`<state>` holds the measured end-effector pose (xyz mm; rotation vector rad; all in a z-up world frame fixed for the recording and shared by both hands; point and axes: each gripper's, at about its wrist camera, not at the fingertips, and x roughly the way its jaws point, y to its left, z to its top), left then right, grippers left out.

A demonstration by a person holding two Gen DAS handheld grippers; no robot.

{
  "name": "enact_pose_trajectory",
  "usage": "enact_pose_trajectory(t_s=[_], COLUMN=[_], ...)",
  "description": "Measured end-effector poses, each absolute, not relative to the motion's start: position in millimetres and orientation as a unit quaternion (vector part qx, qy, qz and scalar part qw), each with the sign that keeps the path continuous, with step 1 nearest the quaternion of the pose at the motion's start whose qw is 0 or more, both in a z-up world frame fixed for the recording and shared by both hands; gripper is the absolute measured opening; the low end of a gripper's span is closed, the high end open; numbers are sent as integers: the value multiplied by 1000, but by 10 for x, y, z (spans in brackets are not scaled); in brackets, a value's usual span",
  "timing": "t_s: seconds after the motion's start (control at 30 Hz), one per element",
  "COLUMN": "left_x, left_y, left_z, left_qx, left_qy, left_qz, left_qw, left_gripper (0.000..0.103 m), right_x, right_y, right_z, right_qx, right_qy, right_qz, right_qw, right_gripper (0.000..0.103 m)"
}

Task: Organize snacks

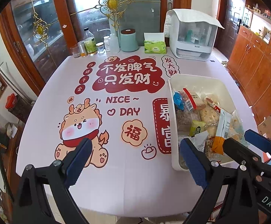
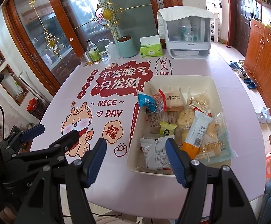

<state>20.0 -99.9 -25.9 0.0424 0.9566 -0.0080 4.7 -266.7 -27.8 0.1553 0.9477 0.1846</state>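
Observation:
A white bin (image 2: 182, 79) stands on the right half of the table, filled with several wrapped snacks: a blue packet (image 2: 144, 100), a cracker pack (image 2: 173, 99), a small yellow-green packet (image 2: 166, 130), a white-and-orange pouch (image 2: 199, 130) and a white bag (image 2: 156, 153). The bin also shows in the left wrist view (image 1: 173, 123). My right gripper (image 2: 135, 160) is open and empty, above the bin's near left corner. My left gripper (image 1: 135, 160) is open and empty, above the printed tablecloth just left of the bin. It also shows in the right wrist view (image 2: 57, 132).
The table (image 1: 126, 186) has a cartoon-printed cover. At its far edge stand bottles and jars (image 1: 90, 44), a teal canister (image 1: 129, 40), a green tissue box (image 1: 155, 46) and a white covered dish rack (image 1: 191, 37). Wooden cabinets (image 1: 256, 56) line the right wall.

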Motion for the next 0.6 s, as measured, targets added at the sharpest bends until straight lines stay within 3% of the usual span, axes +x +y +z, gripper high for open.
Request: enact_pose_trajectory(t_s=[0.6], left_x=[162], left_y=[-1011], left_z=[-306], left_qx=[21], left_qy=[463], left_qz=[-3], left_qw=[886], left_gripper=[94], right_x=[48], right_y=[-2670], right_z=[-284], right_qx=[75], right_qy=[455], right_qz=[89], right_qw=[883], right_gripper=[66])
